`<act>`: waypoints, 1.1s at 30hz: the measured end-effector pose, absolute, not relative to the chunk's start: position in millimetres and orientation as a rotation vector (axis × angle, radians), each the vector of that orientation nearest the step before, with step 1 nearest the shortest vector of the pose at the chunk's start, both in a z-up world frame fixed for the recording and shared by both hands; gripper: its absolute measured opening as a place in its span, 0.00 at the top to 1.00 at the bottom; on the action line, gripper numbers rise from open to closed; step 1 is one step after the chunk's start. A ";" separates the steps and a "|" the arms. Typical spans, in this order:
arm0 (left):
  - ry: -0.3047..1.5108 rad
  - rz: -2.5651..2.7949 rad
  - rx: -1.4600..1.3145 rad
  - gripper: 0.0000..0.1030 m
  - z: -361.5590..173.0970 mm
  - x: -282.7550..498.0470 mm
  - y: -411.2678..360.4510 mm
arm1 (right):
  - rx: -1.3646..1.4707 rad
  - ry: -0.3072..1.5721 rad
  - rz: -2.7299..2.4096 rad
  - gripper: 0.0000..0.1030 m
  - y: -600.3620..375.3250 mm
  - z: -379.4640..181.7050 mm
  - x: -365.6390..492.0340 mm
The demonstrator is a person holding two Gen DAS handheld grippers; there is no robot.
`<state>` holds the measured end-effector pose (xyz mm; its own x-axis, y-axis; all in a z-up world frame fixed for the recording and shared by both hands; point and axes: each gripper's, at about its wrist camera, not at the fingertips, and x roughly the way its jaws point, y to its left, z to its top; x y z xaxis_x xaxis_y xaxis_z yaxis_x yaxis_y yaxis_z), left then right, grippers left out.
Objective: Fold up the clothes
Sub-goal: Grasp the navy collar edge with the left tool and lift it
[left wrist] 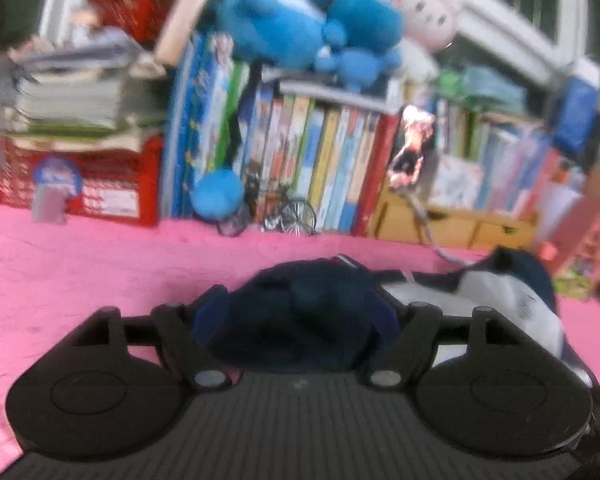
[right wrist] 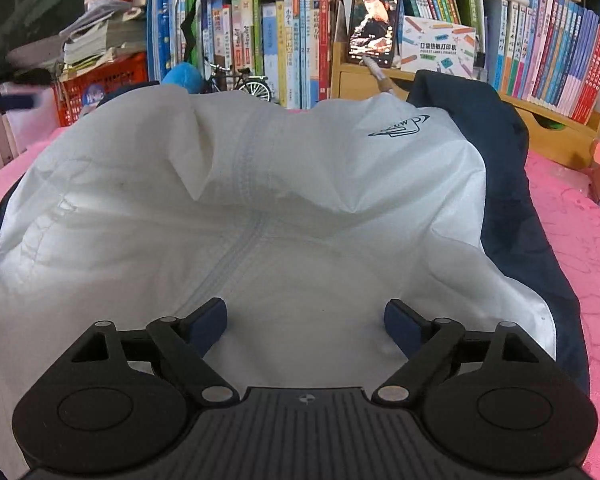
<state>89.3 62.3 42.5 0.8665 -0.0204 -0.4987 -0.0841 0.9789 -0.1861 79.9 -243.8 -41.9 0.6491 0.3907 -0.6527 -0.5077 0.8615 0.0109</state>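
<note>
Right hand-held gripper gapes over smooth white jacket; left hand-held gripper bunches navy fabric.

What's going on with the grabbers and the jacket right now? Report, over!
Left gripper: navy fabric bunched between its jaws, grip unclear. Right gripper: open, over the white lining. Jacket: crumpled on pink cloth, unfolded. Phone cable touches its far edge.

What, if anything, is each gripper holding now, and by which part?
The right gripper holds nothing: its jaws stand open over the jacket's white panel. Navy fabric sits bunched in the left gripper, but blur hides whether it is gripped.
</note>
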 end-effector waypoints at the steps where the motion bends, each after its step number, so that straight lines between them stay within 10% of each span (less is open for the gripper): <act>1: 0.557 0.057 -0.206 0.26 38.5 107.8 55.1 | -0.179 0.697 0.513 0.15 -243.7 -42.0 79.8; 6: 0.736 0.179 -0.178 0.30 0.4 161.6 29.9 | -0.179 0.696 0.509 0.15 -243.3 -42.1 79.3; 10: 0.725 0.175 -0.157 0.77 -5.5 152.0 25.2 | -0.176 0.694 0.509 0.14 -242.9 -42.6 79.1; 13: 0.663 0.098 -0.158 0.88 6.0 135.2 24.3 | -0.174 0.694 0.509 0.14 -242.8 -42.8 79.2; 33: 0.589 -0.337 0.374 0.86 -24.3 21.8 -36.4 | 0.154 0.486 0.651 0.11 -268.2 32.0 89.1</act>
<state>21.8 -36.4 -24.3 0.7811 -0.1993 -0.5918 0.4091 0.8794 0.2437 89.1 -268.2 32.0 0.6882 0.6149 -0.3850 -0.5442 0.7885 0.2866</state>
